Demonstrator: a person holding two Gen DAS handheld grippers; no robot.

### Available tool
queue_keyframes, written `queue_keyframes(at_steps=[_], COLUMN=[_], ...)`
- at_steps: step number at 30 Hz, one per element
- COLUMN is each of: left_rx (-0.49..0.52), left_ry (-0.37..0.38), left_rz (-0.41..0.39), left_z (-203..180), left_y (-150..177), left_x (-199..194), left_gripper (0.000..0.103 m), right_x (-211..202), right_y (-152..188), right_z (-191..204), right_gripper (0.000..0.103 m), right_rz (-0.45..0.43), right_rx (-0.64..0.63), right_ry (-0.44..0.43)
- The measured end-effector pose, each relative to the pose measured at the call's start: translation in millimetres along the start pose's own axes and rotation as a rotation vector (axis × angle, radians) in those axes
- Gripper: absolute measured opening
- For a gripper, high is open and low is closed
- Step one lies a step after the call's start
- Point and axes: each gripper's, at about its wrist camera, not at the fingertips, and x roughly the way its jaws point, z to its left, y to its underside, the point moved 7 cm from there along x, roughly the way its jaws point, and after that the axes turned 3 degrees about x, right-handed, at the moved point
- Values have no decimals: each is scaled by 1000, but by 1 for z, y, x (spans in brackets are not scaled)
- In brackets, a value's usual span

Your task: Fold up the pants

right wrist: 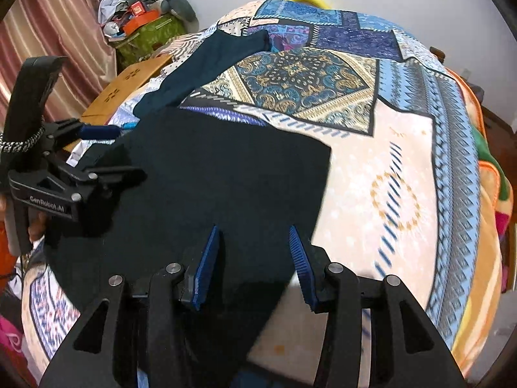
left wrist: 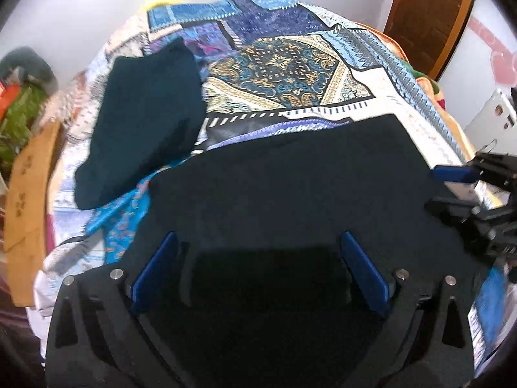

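Observation:
Dark navy pants (left wrist: pixel 284 187) lie on a patterned bedspread (left wrist: pixel 290 64), folded into a broad slab near me, with one teal-dark leg (left wrist: pixel 145 119) stretching away to the far left. They also show in the right wrist view (right wrist: pixel 210 174), the leg (right wrist: pixel 206 61) running up-left. My left gripper (left wrist: pixel 258 242) is open, its blue pads (left wrist: pixel 155 271) wide apart just above the fabric. My right gripper (right wrist: pixel 253 236) is open over the pants' near right edge. Each gripper shows in the other's view, the right one (left wrist: pixel 468 187) and the left one (right wrist: pixel 80 161).
A wooden board (left wrist: pixel 29 213) leans at the bed's left side, with a green bag of clutter (right wrist: pixel 145 29) behind it. A brown door (left wrist: pixel 429 16) stands at the far right. A striped curtain (right wrist: pixel 55 32) hangs on the left. An orange-green blanket (right wrist: pixel 488 168) edges the bed's right side.

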Motion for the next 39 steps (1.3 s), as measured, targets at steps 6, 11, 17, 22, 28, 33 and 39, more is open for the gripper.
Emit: queue_keyframes(at_steps=[6,11,17,22,28,33,39], left_rx=[-17,-33,-105,-233,-417,-570,-766], left_ry=[-40,-79,-126,-192,-195,-83,115], left_rz=[-37,-55,-78,-156,-161,-92,4], left_z=[7,16,37,79,137,159,158], left_y=[23,44,65,86,132,185,232], left_x=[-19,-34,-65,-112,-146,-135,-95], left_gripper=[102,102,102,102,102,102,102], right_x=[-18,-34,-62,-83,-83,-52,2], right_y=[25,38,30,8,-20,-32,-22], right_z=[-5,-4,8,38,93,142,170], right_gripper=[49,49,49,49,51,51,51], right_rz=[-1,-5,-58,-142,-208,-191,-74], right_rx=[48,47,6,-44,-126,-182,-217], right_ry=[11,55,111,86,12,-70,-107])
